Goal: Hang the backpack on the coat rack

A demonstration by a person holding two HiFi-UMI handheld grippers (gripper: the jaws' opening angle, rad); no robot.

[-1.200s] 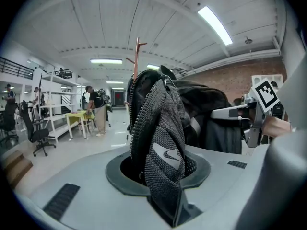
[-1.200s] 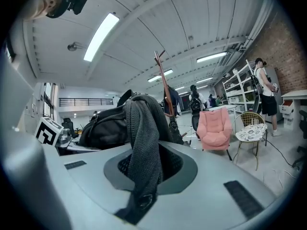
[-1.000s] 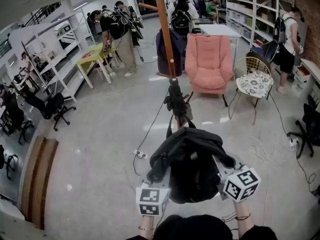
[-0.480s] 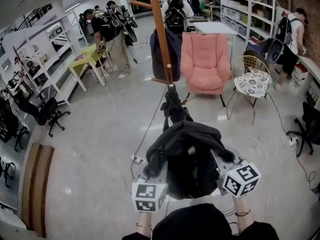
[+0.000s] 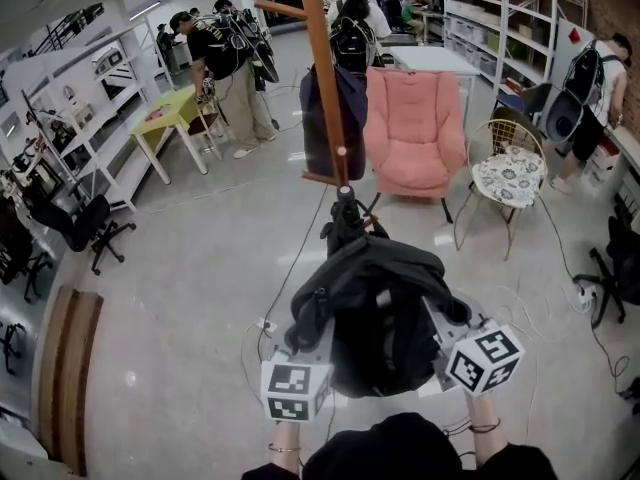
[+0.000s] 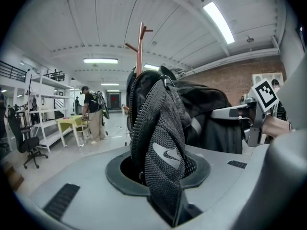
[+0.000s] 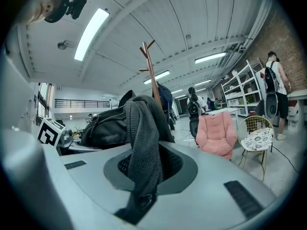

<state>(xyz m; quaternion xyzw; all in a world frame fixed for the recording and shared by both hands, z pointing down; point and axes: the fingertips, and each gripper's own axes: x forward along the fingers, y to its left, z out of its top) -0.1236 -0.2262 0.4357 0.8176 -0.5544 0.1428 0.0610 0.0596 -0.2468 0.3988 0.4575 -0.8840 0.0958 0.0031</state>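
I hold a black backpack (image 5: 375, 313) up in front of me between both grippers. My left gripper (image 6: 163, 178) is shut on a grey mesh shoulder strap (image 6: 160, 143) with a white logo. A second mesh strap (image 7: 143, 147) runs down between the pads of my right gripper (image 7: 142, 186), which is shut on it. In the head view the left gripper (image 5: 312, 340) and right gripper (image 5: 445, 326) sit at the bag's two sides, jaws partly hidden by fabric. The wooden coat rack (image 5: 322, 68) stands straight ahead, its pegs above the bag (image 6: 139, 44) (image 7: 149, 63). A dark coat (image 5: 335, 118) hangs on it.
A tripod-like black stand (image 5: 345, 218) is on the floor between me and the rack. A pink armchair (image 5: 413, 133) and a gold chair (image 5: 508, 173) stand to the right, a yellow-green table (image 5: 175, 113) and people (image 5: 225, 68) to the left. Cables (image 5: 270, 318) trail across the floor.
Both grippers have carried the backpack forward toward the coat rack, which now looms larger and nearer. Both grips on the straps are unchanged.
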